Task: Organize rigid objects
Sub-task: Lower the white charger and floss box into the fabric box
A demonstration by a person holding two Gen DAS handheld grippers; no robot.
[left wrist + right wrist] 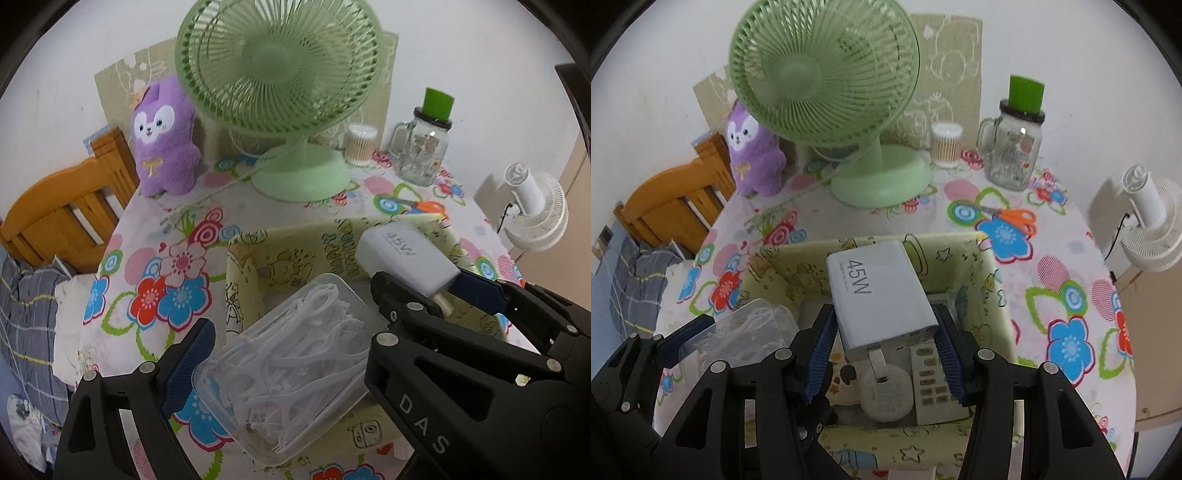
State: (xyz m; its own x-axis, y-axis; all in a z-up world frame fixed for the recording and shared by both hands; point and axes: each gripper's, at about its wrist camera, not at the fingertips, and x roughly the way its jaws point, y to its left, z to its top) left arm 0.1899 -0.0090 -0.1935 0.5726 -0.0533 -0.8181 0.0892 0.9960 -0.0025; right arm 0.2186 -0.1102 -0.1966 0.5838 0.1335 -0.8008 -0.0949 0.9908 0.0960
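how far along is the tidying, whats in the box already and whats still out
Done: a remote control and a round white device lie in the fabric box. In hand: the right gripper holds a 45W charger, the left gripper a clear box of floss picks. Left: orange scissors.

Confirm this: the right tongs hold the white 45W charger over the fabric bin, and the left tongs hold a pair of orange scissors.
Wrong on one point. The left tongs hold a clear box of white floss picks, as the left wrist view shows; the orange scissors lie on the tablecloth. The right tongs do hold the 45W charger over the fabric bin.

White 45W charger (882, 295), prongs toward camera, and clear box of white picks (291, 365), both above yellow bin (990, 266).
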